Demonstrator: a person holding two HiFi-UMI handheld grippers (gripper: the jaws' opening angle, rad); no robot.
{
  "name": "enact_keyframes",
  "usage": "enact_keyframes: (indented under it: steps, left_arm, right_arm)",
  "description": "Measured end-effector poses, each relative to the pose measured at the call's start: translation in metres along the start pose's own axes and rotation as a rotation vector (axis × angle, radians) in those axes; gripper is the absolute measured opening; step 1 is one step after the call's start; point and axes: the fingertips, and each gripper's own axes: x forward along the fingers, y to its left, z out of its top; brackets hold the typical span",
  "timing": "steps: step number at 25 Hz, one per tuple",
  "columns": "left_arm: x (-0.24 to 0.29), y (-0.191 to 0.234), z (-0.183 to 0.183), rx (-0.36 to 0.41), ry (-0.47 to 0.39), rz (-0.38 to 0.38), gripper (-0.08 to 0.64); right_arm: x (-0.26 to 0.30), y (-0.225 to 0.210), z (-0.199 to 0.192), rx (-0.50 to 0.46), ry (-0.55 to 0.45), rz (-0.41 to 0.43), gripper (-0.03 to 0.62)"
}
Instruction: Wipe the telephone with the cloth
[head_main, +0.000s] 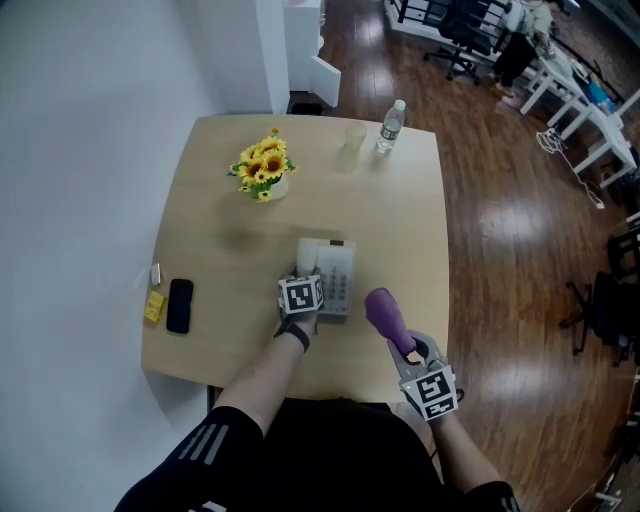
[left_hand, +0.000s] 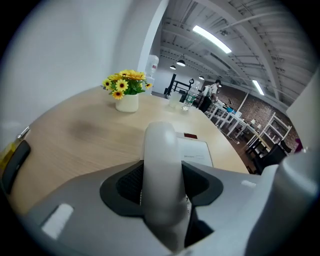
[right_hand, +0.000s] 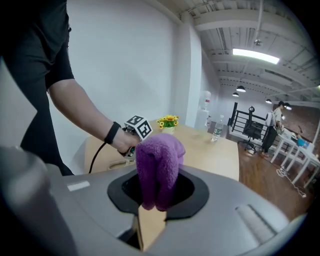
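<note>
A white desk telephone (head_main: 338, 278) lies on the wooden table (head_main: 220, 240), near its front edge. My left gripper (head_main: 306, 272) is shut on the white handset (left_hand: 160, 150), which stands between the jaws in the left gripper view, with the telephone's base (left_hand: 196, 152) just beyond it. My right gripper (head_main: 402, 347) is to the right of the telephone, above the table's front right corner. It is shut on a purple cloth (head_main: 382, 312), whose folded end (right_hand: 159, 160) sticks up out of the jaws. Cloth and telephone are apart.
A pot of sunflowers (head_main: 264, 170) stands at the back left, a water bottle (head_main: 391, 125) and a clear cup (head_main: 353, 138) at the back edge. A black mobile phone (head_main: 179, 305) and a yellow item (head_main: 154, 306) lie at the left edge. Wooden floor and office chairs lie right.
</note>
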Motion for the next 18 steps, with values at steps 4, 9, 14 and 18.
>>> enact_keyframes:
  steps: [4,9,14,18]
  left_arm:
    - [0.003,0.003,-0.002,0.053,0.016,0.04,0.212]
    - [0.004,-0.01,-0.006,0.132,0.039,-0.037,0.273]
    - [-0.014,-0.009,-0.003,0.122,0.032,-0.102,0.331]
    - [-0.057,-0.004,0.019,0.107,-0.063,-0.168,0.33]
  right_arm:
    - [0.0,0.004,0.008,0.0,-0.017,0.012,0.074]
    - [0.0,0.006,0.018,0.036,-0.046,0.033,0.075]
    - [0.003,0.006,0.035,0.102,-0.11,0.059,0.075]
    - [0.004,0.002,0.052,0.166,-0.171,0.072,0.075]
